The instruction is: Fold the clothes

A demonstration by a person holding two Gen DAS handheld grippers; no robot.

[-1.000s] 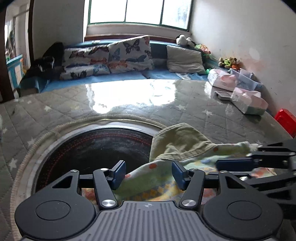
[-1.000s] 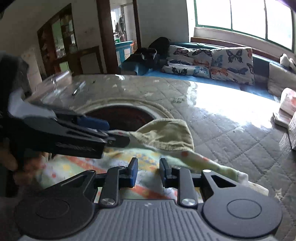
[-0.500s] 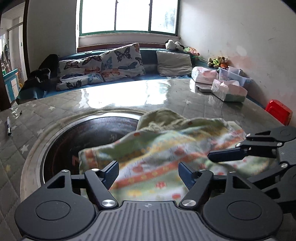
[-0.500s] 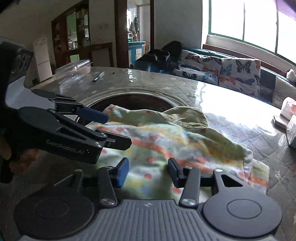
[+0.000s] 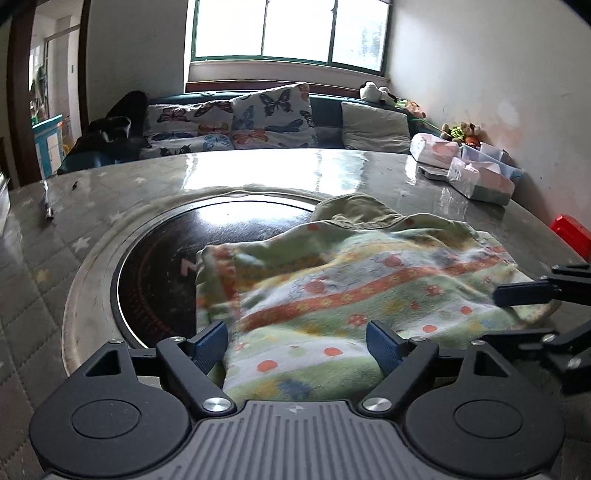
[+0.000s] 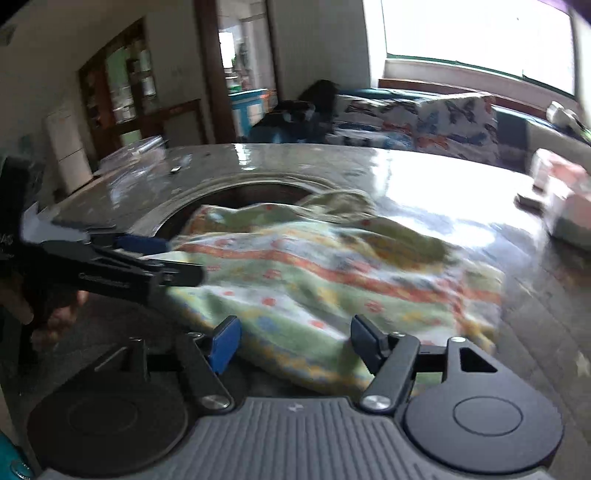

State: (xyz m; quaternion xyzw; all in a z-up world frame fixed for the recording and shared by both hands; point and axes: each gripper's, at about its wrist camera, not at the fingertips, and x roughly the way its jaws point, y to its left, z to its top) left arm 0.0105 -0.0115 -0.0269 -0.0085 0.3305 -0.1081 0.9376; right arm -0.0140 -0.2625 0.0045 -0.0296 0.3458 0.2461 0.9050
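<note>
Striped garment (image 5: 354, 295), green, white and orange with small red dots, lying in a loose heap on the tabletop (image 5: 258, 170). Its left part overhangs the dark round glass inset (image 5: 159, 266) at the centre; its right part rests on the quilted cover. An olive lining or hood (image 5: 354, 210) shows at the far edge. The cloth is rumpled, with one raised ridge running across it and no crisp crease visible; judged from this, folding is at an early stage, and flattening, squaring and the main folds remain to be done.

Left tool (image 5: 297, 341): jaws spread wide, holding nothing, poised at the near edge of the garment with cloth showing between the blue pads. Right tool (image 6: 293, 341): likewise wide open and empty, at the near edge on the other side. Each tool appears in the other's view, at the flank of the cloth.

Surroundings: a pen (image 5: 48, 206) near the left rim of the tabletop, tissue packs (image 5: 480, 181) and boxes at the far right, a bench with butterfly cushions (image 5: 236, 125) under the window (image 5: 288, 33).
</note>
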